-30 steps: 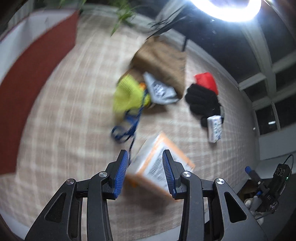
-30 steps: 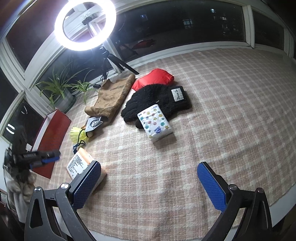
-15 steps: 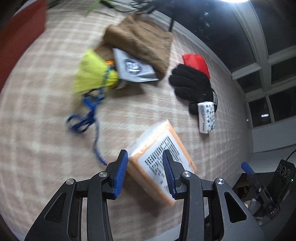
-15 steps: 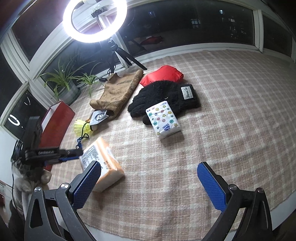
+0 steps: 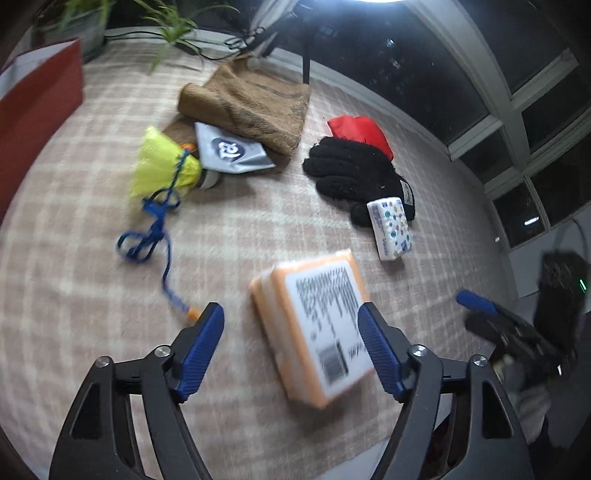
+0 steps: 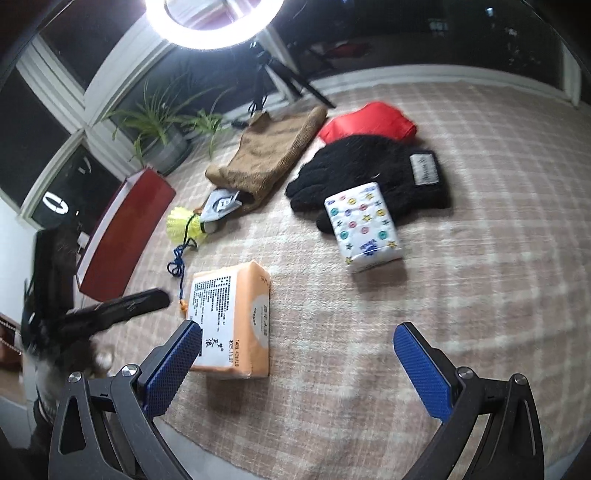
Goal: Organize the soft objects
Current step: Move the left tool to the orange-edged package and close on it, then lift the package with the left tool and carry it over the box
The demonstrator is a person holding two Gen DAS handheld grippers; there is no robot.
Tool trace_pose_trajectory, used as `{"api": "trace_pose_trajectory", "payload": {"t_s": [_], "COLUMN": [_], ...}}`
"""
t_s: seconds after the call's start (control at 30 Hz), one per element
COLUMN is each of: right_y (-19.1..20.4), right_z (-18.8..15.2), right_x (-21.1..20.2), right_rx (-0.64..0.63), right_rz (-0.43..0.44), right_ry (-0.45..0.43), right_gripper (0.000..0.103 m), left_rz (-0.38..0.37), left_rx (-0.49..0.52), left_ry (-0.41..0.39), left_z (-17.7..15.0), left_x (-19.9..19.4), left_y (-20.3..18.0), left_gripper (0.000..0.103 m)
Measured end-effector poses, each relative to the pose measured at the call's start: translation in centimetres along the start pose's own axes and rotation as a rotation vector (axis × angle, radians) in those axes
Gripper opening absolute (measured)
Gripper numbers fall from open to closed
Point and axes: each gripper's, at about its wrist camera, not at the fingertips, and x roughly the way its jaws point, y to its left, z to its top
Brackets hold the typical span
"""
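Note:
An orange tissue pack point(image 5: 314, 325) point(image 6: 229, 317) lies flat on the checked cloth point(image 6: 480, 258). My left gripper point(image 5: 290, 314) hangs just above it; its jaws are opening, with the pack between them and neither pad pressing on it. Close to the right of the pack, my right gripper point(image 6: 298, 330) stands wide open with nothing between its fingers. Farther back lie a white patterned tissue pack point(image 6: 364, 225) point(image 5: 389, 227) against a black glove point(image 6: 369, 162), a red pouch point(image 6: 369, 118) and a brown cloth point(image 6: 273, 155).
A yellow shuttlecock point(image 5: 159, 166) with a blue cord point(image 5: 147, 236) and a grey packet point(image 5: 229, 151) lie at the left. A red box point(image 6: 125, 229) stands at the cloth's left edge. A plant point(image 6: 162, 122) and a ring light point(image 6: 214, 22) stand behind.
My left gripper carried the orange pack to the right, then its jaws spread and let it go onto the cloth. The right gripper edged closer, still open.

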Motion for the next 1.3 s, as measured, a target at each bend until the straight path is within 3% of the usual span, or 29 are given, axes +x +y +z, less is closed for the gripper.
{"api": "trace_pose_trajectory", "payload": {"t_s": [0.17, 0.37, 0.7, 0.93, 1.03, 1.3], "right_y": [0.2, 1.4, 3.2, 3.8, 3.8, 4.2], "right_z": [1.2, 1.9, 2.0, 1.9, 1.7, 1.5], "right_x": [3.0, 6.0, 9.5, 11.3, 11.9, 12.2], "right_rx": [-0.037, -0.059, -0.081, -0.087, -0.083, -0.088], "right_rz": [0.072, 0.194, 0.266, 0.282, 0.287, 0.261], "right_ry": [0.087, 0.189, 0.305, 0.367, 0.390, 0.398], "right_gripper": [0.103, 0.103, 0.099, 0.083, 0.070, 0.064], "left_rz": [0.019, 0.014, -0.007, -0.044, -0.057, -0.047], "left_rx": [-0.006, -0.022, -0.027, -0.034, -0.045, -0.032], "left_ry": [-0.028, -0.045, -0.036, -0.014, -0.015, -0.018], "left_z": [-2.8, -4.0, -5.0, -4.9, -4.8, -4.6], "left_x": [-0.3, 0.8, 2.6, 3.6, 3.8, 3.6], "left_y": [-0.6, -1.4, -1.9, -2.0, -1.9, -2.3], "left_gripper": [0.078, 0.078, 0.076, 0.057, 0.054, 0.052]}}
